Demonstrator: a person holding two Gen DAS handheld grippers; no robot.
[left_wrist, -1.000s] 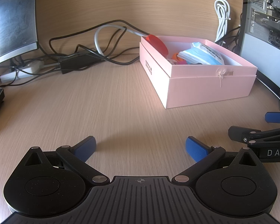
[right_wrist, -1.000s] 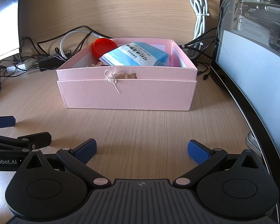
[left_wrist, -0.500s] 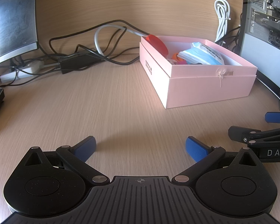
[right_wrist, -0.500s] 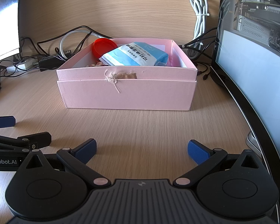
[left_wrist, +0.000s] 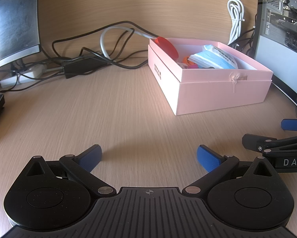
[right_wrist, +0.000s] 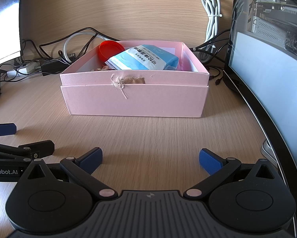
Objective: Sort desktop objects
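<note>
A pink box (left_wrist: 217, 93) (right_wrist: 134, 101) stands open on the wooden desk. Inside lie a blue packet (left_wrist: 216, 59) (right_wrist: 142, 59), a red lid (left_wrist: 167, 45) (right_wrist: 108, 49) leaning at the back left corner, and some small colourful items (left_wrist: 188, 62) that are partly hidden. My left gripper (left_wrist: 148, 156) is open and empty, low over bare desk to the left and in front of the box. My right gripper (right_wrist: 150, 158) is open and empty, directly in front of the box's near wall. Each gripper shows at the edge of the other's view.
Black and white cables (left_wrist: 108, 45) and a power strip (left_wrist: 23, 75) lie along the back wall. A monitor (left_wrist: 11, 19) stands at the left, a curved monitor (right_wrist: 271, 75) at the right. A coiled white cable (right_wrist: 211, 10) hangs on the wall.
</note>
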